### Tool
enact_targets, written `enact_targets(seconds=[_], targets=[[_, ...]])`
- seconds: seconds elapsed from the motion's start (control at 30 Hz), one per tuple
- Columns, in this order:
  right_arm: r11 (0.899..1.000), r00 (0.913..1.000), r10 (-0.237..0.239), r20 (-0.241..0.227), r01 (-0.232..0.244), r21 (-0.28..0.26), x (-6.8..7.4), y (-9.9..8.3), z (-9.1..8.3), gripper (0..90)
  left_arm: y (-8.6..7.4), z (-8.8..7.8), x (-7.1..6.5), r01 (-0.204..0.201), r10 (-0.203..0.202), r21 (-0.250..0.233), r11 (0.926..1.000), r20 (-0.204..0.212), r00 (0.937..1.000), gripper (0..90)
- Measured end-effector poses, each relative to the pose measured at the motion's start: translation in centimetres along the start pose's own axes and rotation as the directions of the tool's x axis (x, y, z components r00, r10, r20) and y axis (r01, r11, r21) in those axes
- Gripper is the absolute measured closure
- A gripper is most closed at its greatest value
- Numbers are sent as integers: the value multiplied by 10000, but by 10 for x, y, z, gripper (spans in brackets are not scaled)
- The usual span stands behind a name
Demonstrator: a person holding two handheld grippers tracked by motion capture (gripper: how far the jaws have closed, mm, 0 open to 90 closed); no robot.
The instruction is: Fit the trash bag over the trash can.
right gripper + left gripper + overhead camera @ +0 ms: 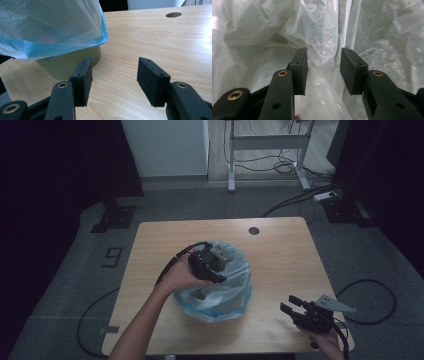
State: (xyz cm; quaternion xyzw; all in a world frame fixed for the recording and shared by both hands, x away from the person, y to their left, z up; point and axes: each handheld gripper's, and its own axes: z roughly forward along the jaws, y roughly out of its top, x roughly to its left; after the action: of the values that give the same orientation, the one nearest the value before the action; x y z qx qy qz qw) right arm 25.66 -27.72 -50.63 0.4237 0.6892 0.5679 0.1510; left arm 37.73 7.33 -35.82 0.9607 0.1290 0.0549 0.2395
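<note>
1. A green bin [72, 66] stands near the middle of the wooden desk [280, 250], lined with a clear plastic bag [227, 285] whose blue-edged rim folds down over the outside of the bin.
2. The left gripper [212, 265] is held over the mouth of the bin, pointing down into the bag. In the left gripper view its fingers [299, 67] are spread, with crumpled plastic all round them and a ridge of the film rising in the gap between them; the pads do not press on it.
3. The right gripper [295, 306] sits near the desk's front right corner, well apart from the bin, aimed towards it. Its fingers [81, 77] are spread with only bare desk between them.
4. The bag's overhang drapes over the top of the bin and hides most of its wall; only the lower part of the green side shows.
5. A round cable hole [254, 231] sits near the far edge of the desk.
6. Beyond the desk, cables [295, 195] trail over the grey floor, a white frame [267, 142] stands at the back, and a marking shaped like a 9 [113, 256] lies on the floor at the left.
</note>
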Motion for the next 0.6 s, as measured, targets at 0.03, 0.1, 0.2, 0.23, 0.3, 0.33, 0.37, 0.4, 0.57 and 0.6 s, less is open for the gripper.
enact_targets(seconds=[0.03, 0.1, 0.2, 0.23, 0.3, 0.33, 0.37, 0.4, 0.57, 0.6], targets=[[10000, 10000, 3, -5, -3, -1, 0, 0, 0, 454, 0, 1, 0, -8, 8, 34, 10000, -4, 10000, 577], [10000, 10000, 1, -3, -1, 20, 0, 0, 0, 453, -1, 1, 0, 23, -23, -25, 10000, -7, 10000, 574], [10000, 10000, 7, 0, -7, 54, 0, -1, 1, 453, -5, -7, 1, 92, -104, -532, 9985, -222, 9997, 519], [10000, 10000, 11, 5, -11, 53, 0, -1, 1, 453, -7, -10, 1, 124, -143, -722, 9973, -252, 9996, 501], [10000, 10000, 40, 10, -40, 38, -1, -1, 1, 453, -12, -18, 1, 291, -340, -1236, 9919, -381, 9987, 469], [10000, 10000, 62, 18, -62, 29, -1, -1, 1, 453, -15, -22, 2, 355, -419, -1382, 9898, -437, 9982, 460], [10000, 10000, 65, 19, -65, 26, -1, -1, 0, 453, -19, -26, 2, 441, -527, -1529, 9873, -530, 9972, 452], [10000, 10000, 68, 20, -69, 28, -1, -1, 1, 453, -23, -30, 2, 533, -641, -1692, 9841, -593, 9962, 446], [10000, 10000, 38, 13, -38, 79, 0, -2, 2, 453, -45, -45, 2, 855, -1046, -2329, 9687, -708, 9920, 423], [9999, 10000, 37, 17, -38, 95, 0, -2, 2, 453, -50, -46, 1, 910, -1128, -2431, 9657, -775, 9906, 412]])
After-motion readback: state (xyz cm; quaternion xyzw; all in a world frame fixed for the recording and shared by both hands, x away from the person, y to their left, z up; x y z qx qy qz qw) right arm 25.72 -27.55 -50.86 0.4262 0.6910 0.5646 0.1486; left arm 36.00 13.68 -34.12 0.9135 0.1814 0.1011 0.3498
